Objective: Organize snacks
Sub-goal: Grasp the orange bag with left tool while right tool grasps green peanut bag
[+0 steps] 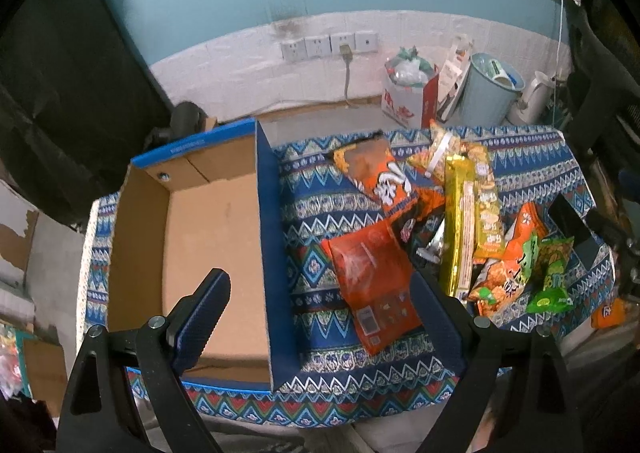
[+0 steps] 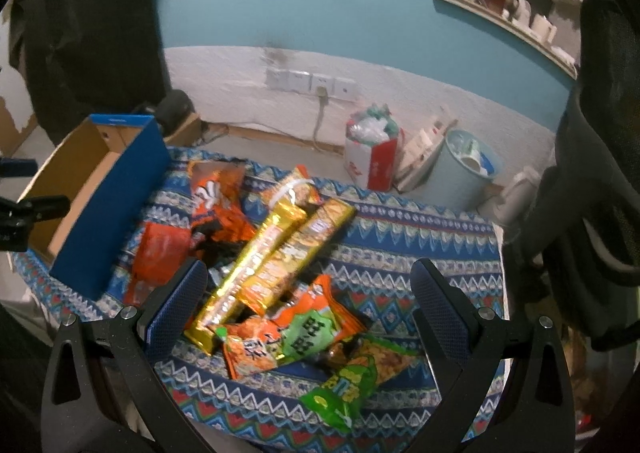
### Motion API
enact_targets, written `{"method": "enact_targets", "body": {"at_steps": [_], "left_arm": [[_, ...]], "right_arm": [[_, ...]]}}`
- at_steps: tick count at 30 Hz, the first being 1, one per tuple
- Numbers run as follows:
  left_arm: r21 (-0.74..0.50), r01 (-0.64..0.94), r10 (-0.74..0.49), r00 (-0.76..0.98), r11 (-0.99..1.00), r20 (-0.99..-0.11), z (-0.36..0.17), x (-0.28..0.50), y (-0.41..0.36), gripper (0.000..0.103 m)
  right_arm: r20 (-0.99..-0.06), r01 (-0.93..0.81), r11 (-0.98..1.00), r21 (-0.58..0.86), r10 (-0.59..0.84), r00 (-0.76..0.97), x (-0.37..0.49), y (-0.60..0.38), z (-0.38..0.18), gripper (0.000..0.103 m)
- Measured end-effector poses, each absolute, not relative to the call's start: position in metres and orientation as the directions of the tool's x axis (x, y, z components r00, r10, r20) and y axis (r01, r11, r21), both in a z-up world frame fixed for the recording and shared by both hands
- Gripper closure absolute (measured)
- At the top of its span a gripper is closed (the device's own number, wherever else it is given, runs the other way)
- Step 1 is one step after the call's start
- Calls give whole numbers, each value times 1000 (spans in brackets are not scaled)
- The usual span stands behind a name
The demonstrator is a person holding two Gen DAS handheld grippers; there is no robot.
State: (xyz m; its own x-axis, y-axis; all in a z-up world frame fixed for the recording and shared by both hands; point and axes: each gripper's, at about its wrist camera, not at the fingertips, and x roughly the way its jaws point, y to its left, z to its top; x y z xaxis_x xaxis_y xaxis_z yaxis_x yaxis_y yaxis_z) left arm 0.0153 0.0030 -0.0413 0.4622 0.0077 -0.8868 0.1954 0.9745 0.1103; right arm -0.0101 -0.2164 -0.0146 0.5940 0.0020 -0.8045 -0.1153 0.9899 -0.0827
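Right claw [image 2: 306, 309], spread wide and holding nothing, hovers over the snack pile [image 2: 280, 273]; left claw [image 1: 320, 313], equally wide and unladen, straddles the cardboard box [image 1: 276, 245] wall.

A table draped in a blue zigzag-patterned cloth [image 1: 320, 245] lies before me. On it sits an open blue cardboard box [image 1: 216, 249], with a heap of snack packets [image 2: 272, 277] piled just beside it on the cloth.
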Motion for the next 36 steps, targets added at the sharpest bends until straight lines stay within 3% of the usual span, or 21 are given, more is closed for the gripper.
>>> {"method": "enact_targets", "body": {"at_steps": [18,24,36], "left_arm": [[71,187,21,255,980,-967,-106,31,-32,11],[108,125,80,213,986,-974,-137,43,-37,11],[96,95,80,155,991,-985,-183,66,-47,11]], "right_arm": [[-908,95,986,-134,-161,386,-2,-274,-77,3],[-948,155,985,-79,-122,295,-3,-287,-105,4],[-978,205,976,-72,-110,177,-9,-299,-157,4]]}}
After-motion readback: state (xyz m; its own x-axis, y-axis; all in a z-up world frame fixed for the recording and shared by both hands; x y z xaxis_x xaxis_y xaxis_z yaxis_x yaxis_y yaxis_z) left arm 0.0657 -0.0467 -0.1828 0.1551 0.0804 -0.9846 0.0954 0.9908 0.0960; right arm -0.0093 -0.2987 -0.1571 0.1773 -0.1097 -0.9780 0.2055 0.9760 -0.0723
